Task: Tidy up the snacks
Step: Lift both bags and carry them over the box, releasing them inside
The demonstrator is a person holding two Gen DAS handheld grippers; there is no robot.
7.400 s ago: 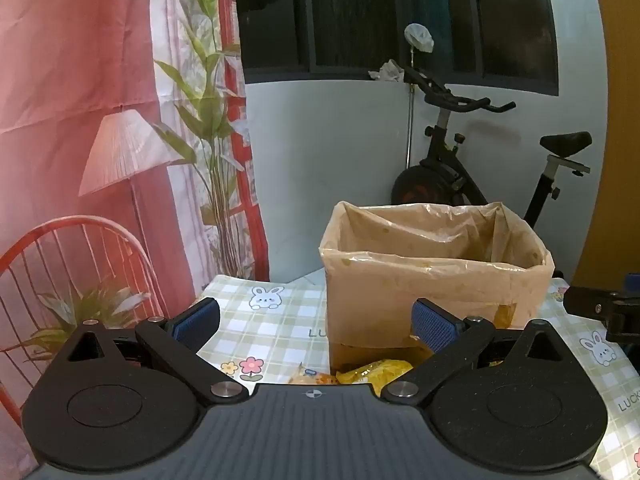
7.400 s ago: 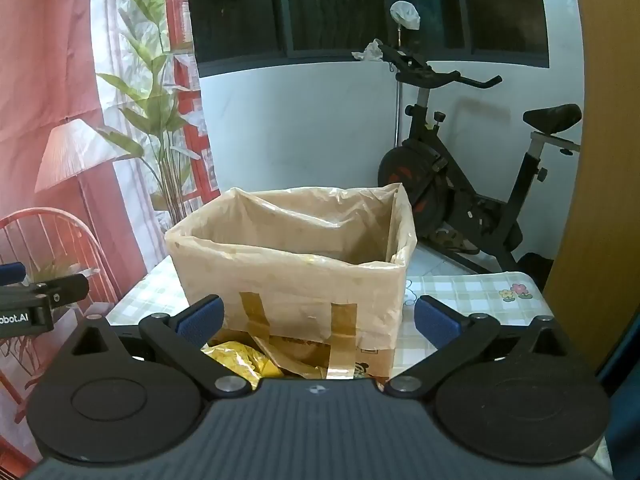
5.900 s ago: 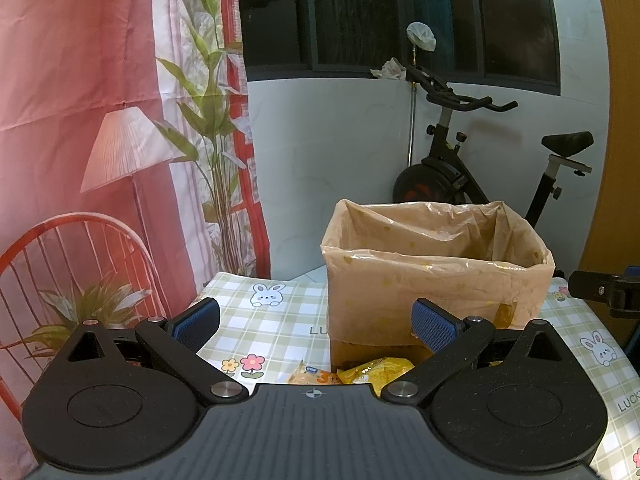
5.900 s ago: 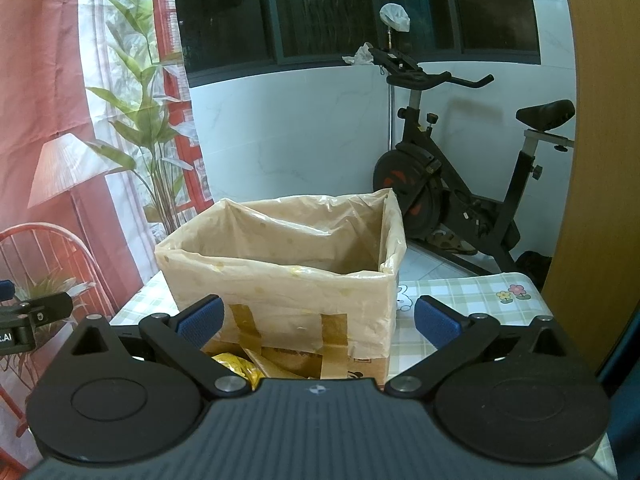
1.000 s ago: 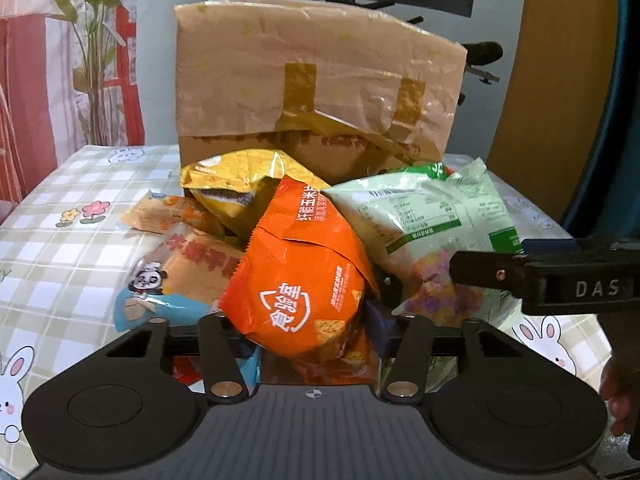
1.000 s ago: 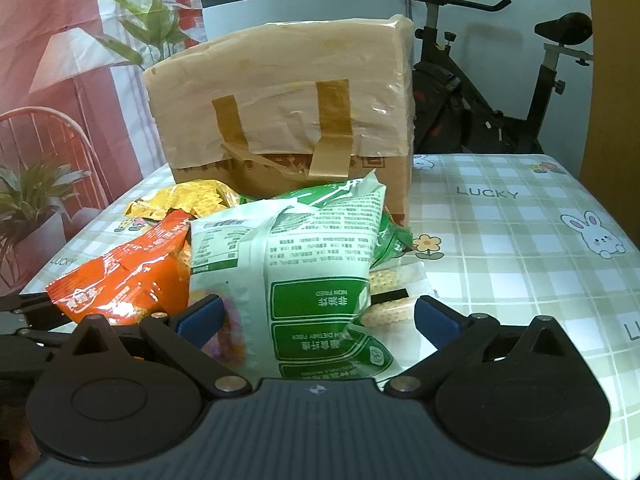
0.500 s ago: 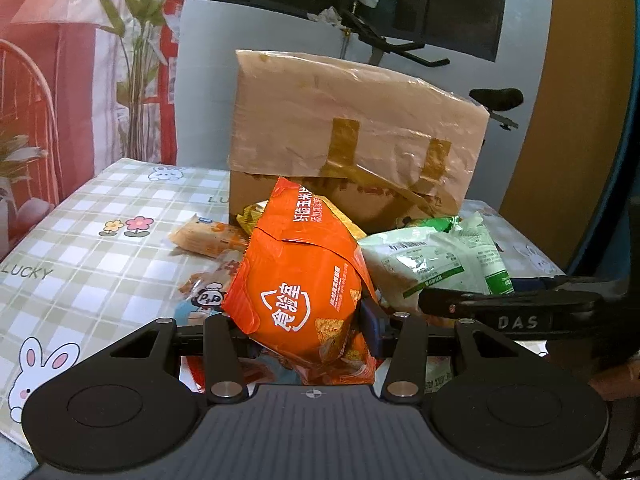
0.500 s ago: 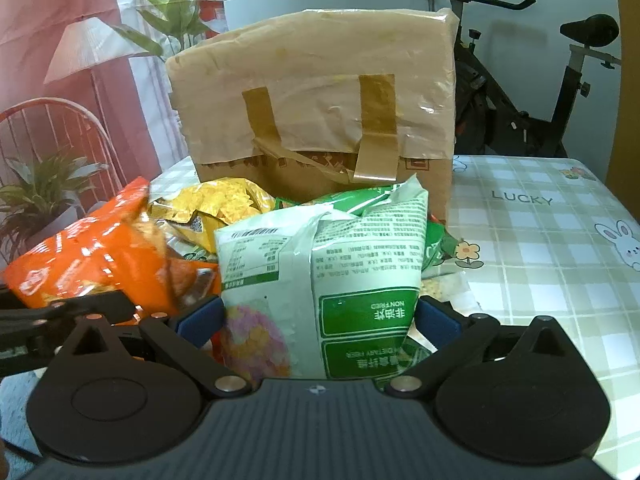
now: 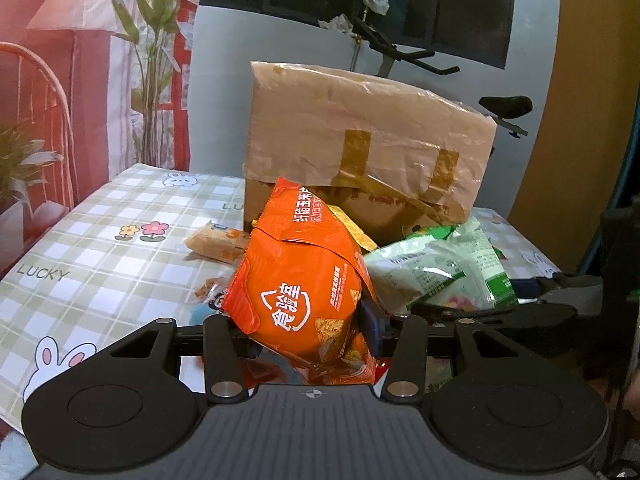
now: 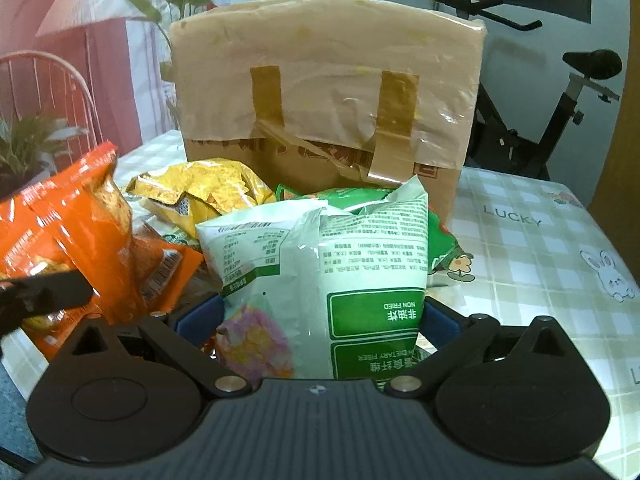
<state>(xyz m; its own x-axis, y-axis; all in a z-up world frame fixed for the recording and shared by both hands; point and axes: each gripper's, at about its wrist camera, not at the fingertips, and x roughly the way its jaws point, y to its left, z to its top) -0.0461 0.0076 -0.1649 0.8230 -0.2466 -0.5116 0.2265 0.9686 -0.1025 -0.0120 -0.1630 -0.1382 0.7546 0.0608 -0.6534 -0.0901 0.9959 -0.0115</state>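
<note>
Left gripper [image 9: 306,330] clamps our orange bag [image 9: 300,280], right gripper [image 10: 320,316] our green bag [image 10: 320,280]; beyond both, other packets lie unsorted before the box [image 10: 324,92]

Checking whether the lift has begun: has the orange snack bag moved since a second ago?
Yes. In the left wrist view the orange snack bag, clamped in the left gripper, now overlaps less of the taped cardboard box and sits clear of the table.

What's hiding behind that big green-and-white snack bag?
Behind the green-and-white bag lie a yellow bag and the taped cardboard box. Whatever sits directly beneath it is covered.
</note>
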